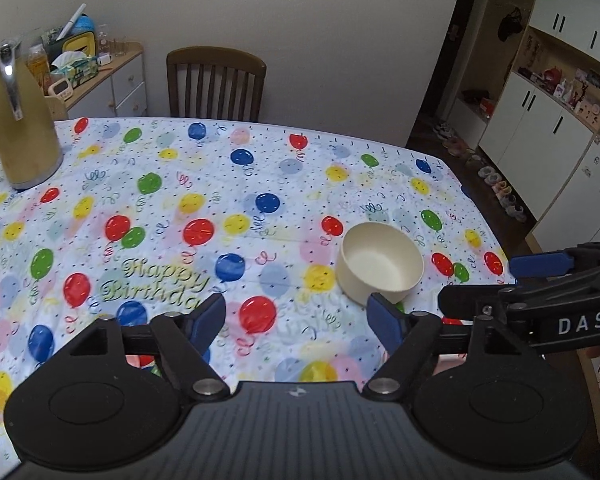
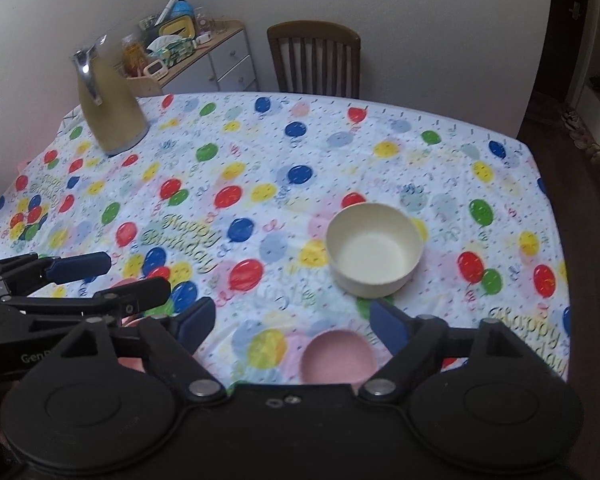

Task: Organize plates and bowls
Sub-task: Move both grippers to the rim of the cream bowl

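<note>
Left wrist view looks down along the left tool [image 1: 298, 312], whose two blue-padded fingers stand wide apart with nothing between them, only the balloon-printed tablecloth [image 1: 220, 200] of the bench showing in the gap. A cream bowl [image 1: 380, 266] sits upright and empty on the cloth just beyond the right-hand finger, whose pad overlaps the bowl's near wall in the picture; whether it touches the bowl I cannot tell. From the right edge of this view the right tool [image 1: 496, 280] reaches in, its jaws parted and empty, lying beside the bowl and apart from it.

From the right wrist view, the right tool [image 2: 296, 320] is likewise spread open and holds nothing. The cream bowl [image 2: 374, 250] stands ahead of it, a little toward its right finger, not touching. Close under the camera, between the fingers, a pink bowl [image 2: 338, 356] lies on the cloth, partly hidden by the tool's body. The left tool [image 2: 138, 276] shows at the left edge, jaws apart over the cloth, with a bit of something pink beneath it that I cannot make out.

At the far left of the bench stands a tan kettle [image 2: 110, 112] with a chrome handle. A wooden chair [image 2: 314, 60] is pushed in at the far side, and a low cabinet [image 2: 228, 60] piled with clutter stands against the wall.
</note>
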A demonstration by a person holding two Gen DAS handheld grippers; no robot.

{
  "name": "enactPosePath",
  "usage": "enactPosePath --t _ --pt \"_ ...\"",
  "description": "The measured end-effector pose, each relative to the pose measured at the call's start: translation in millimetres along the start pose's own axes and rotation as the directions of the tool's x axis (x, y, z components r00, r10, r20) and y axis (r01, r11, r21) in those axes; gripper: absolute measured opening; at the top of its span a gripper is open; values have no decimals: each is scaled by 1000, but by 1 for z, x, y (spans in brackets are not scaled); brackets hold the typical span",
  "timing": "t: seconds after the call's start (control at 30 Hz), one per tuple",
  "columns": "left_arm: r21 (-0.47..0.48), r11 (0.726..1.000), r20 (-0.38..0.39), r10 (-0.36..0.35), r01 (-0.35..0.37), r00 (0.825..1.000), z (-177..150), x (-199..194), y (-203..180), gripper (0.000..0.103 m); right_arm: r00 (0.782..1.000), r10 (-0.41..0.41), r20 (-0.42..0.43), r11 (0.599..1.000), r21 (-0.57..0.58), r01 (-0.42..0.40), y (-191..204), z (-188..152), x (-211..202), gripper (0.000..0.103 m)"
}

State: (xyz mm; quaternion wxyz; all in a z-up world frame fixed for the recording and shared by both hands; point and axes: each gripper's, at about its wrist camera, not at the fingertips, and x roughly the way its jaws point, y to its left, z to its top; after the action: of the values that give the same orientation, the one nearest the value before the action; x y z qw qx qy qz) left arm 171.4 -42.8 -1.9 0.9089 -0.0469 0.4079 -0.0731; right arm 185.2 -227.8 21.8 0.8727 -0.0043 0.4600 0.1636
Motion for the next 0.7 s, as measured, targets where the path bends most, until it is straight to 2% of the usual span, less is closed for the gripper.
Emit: enactPosePath --t 0.03,0.1,0.37,0.57,0.7 --pt "0 1000 -9 -3 3 1000 3 6 -4 80 1000 -9 7 1000 -1 9 -5 2 1 99" --pt "-8 1000 -33 -8 8 999 9 18 -11 80 1000 -28 9 1000 1 28 -19 8 4 103" --pt "-74 997 -103 6 -14 995 31 73 -31 80 999 -42 -34 994 100 45 -76 29 35 102" --pt "-116 992 -155 21 -39 988 41 117 -36 80 996 -35 -77 989 139 46 -107 40 68 98" --pt "-120 990 -177 45 -67 983 44 141 -36 80 993 -35 -115 987 151 52 -120 40 91 90"
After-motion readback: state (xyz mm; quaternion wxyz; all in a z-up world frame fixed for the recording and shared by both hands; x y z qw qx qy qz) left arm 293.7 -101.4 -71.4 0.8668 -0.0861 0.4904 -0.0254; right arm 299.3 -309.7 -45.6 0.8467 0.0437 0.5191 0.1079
